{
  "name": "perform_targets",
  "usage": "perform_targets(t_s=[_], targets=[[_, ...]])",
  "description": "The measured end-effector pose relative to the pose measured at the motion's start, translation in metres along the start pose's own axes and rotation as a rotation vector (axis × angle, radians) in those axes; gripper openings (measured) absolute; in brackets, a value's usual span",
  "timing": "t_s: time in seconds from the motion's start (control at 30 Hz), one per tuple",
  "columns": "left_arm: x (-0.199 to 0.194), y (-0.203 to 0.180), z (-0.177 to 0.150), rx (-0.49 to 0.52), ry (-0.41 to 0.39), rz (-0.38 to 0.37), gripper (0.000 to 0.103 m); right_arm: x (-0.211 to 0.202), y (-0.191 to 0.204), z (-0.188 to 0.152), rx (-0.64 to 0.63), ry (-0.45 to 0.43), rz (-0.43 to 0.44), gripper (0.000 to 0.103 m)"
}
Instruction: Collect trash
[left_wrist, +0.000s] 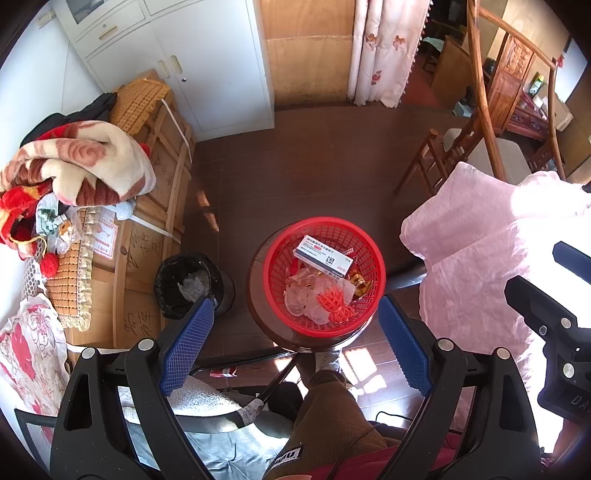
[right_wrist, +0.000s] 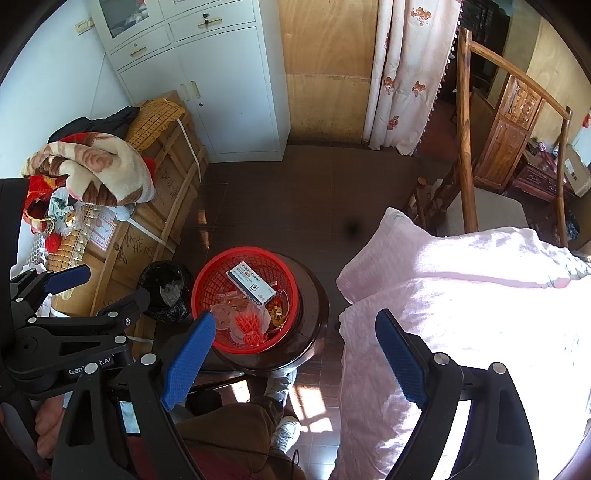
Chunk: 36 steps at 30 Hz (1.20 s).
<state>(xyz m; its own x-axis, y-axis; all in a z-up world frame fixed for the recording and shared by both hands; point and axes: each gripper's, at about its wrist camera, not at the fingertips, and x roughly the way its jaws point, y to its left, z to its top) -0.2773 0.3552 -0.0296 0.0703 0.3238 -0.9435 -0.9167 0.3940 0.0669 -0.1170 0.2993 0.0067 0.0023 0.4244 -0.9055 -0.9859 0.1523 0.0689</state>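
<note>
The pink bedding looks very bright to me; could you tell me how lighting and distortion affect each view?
Right wrist view: sunlight blows out the pink bedding to near white; a dark smudge sits over the floor. Left wrist view: the bedding glares less; the red basket is sharp. Both views bend straight edges.

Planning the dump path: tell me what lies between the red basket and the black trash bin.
Nothing stands between them. In the left wrist view, only the rim of the round stool under the red basket and a strip of brown floor separate it from the black trash bin.

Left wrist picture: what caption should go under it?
Open left gripper hovers above a red basket of trash on a round stool, black bin beside it.
</note>
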Motion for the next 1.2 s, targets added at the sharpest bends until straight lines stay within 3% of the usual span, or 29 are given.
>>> perform_targets(t_s=[1.2], targets=[[0.011,-0.007,0.013,0.031,0.028,-0.006,0.087,0.006,-0.005,-0.004,0.014,0.018,0.006,0.087]])
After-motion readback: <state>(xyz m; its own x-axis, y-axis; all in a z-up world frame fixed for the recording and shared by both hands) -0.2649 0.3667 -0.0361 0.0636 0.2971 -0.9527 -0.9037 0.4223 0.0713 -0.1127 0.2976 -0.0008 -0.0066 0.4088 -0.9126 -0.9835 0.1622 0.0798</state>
